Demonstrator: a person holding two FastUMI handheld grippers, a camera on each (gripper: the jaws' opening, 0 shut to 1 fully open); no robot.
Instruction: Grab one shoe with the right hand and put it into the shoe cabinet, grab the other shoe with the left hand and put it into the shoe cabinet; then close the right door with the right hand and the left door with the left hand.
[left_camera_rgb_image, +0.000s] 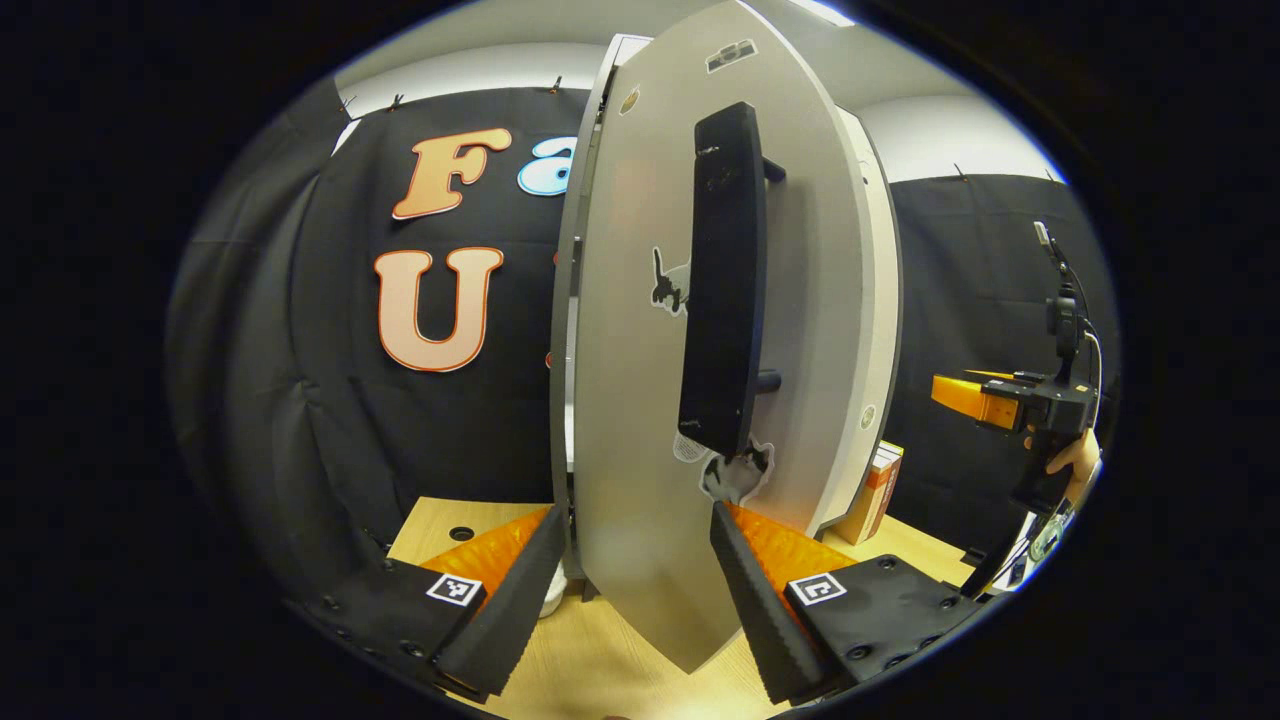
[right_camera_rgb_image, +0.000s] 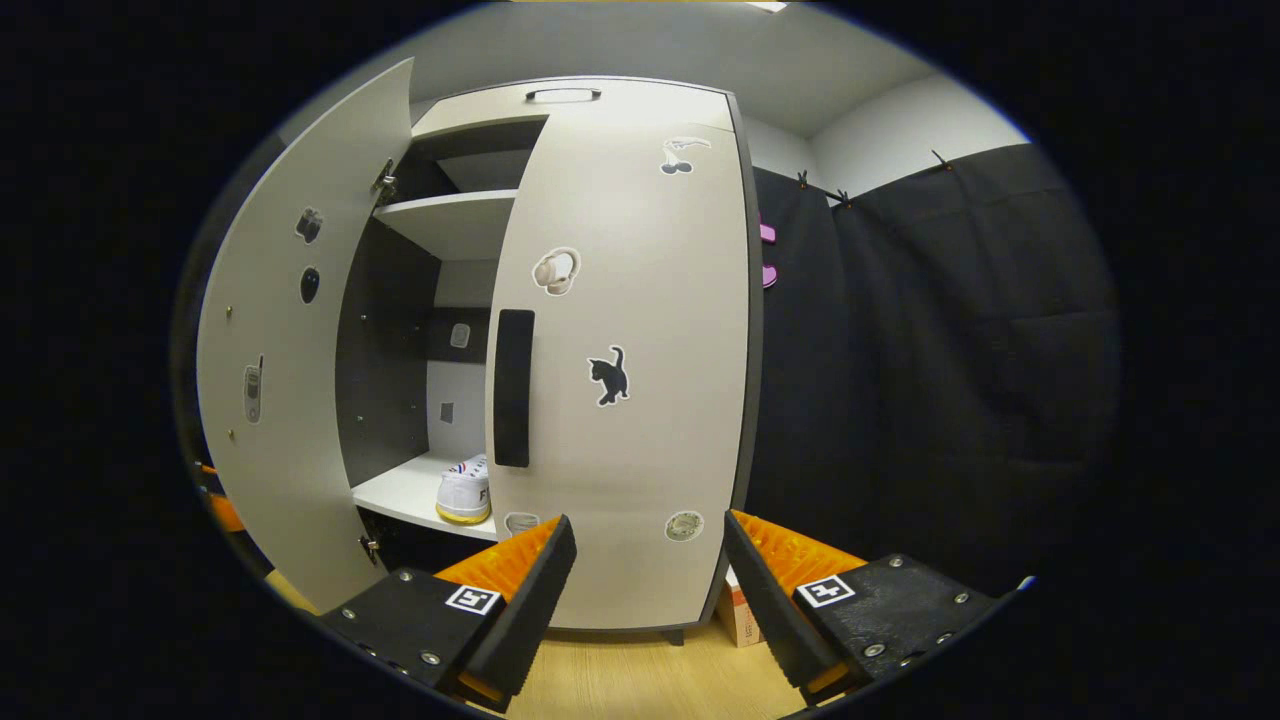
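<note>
Left hand-held gripper (left_camera_rgb_image: 632, 590): its black-padded fingers stood wide apart, straddling the lower edge of the open door, holding nothing.
Left door (left_camera_rgb_image: 640, 400): a pale grey cabinet door with a tall black foam-wrapped handle (left_camera_rgb_image: 722, 290), swung open and seen nearly edge-on.
Right hand-held gripper (right_camera_rgb_image: 648, 595): fingers spread wide, empty, low in front of the cabinet; in the left gripper view it hung well off to the side (left_camera_rgb_image: 990, 400), held by a hand.
Right door (right_camera_rgb_image: 625, 370): pale grey, closed flush, bearing a black cat sticker.
Shoe (right_camera_rgb_image: 466, 490): a white sneaker with a yellowish sole, on the white lower shelf (right_camera_rgb_image: 400, 495) inside the grey shoe cabinet (right_camera_rgb_image: 580, 100).
Counter (right_camera_rgb_image: 640, 680): light wood, under the cabinet.
</note>
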